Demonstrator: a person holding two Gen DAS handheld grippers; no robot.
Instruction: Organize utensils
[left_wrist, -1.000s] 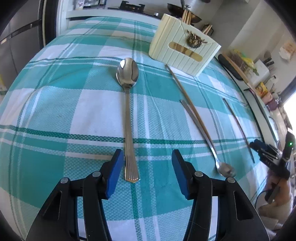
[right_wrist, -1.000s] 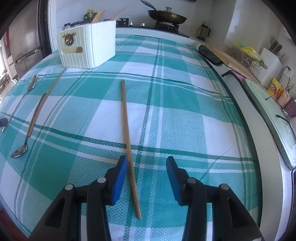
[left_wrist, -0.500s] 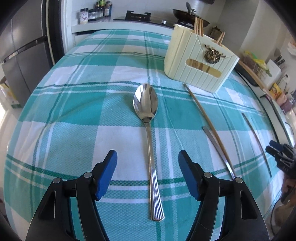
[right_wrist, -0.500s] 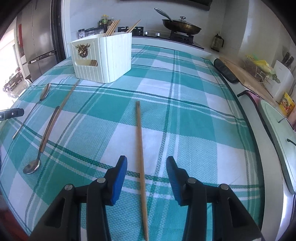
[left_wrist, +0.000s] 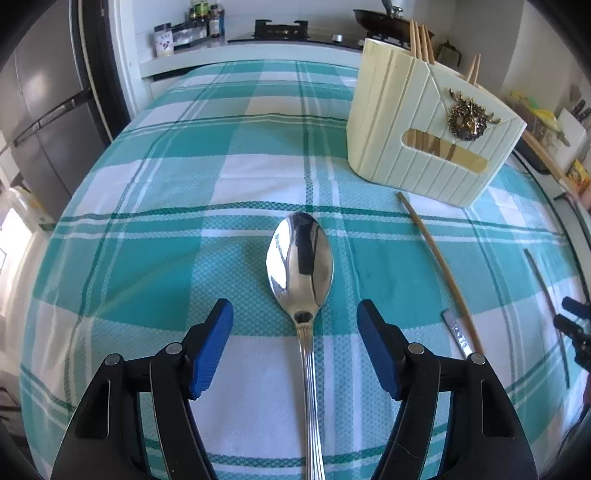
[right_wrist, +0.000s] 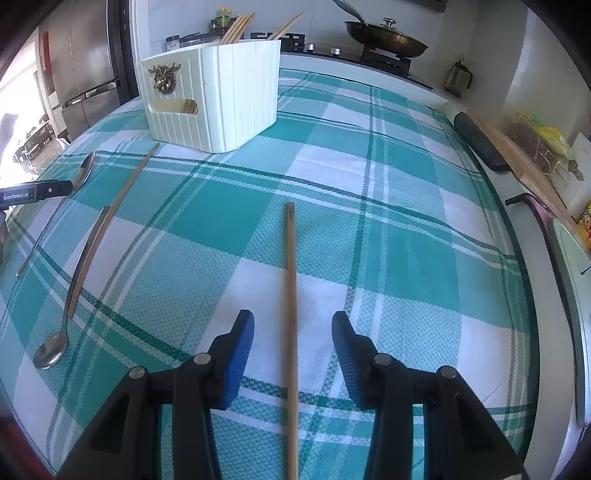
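A table under a teal-and-white checked tablecloth (right_wrist: 406, 206) fills most of both views, lit by bright daylight. Beyond its far edge runs a white counter with a black gas hob (left_wrist: 282, 29); a dark wok (right_wrist: 386, 37) with a glass lid sits on one burner. Spice jars and bottles (left_wrist: 188, 27) line a small rack against the pale wall. A tall steel-grey refrigerator (right_wrist: 85, 70) stands on the left, with a glaringly bright opening (right_wrist: 18, 122) beside it. Along the right side a second counter carries a wooden cutting board (right_wrist: 517, 155), a dark glass jar (right_wrist: 458, 79) and yellow packets (right_wrist: 543, 138)
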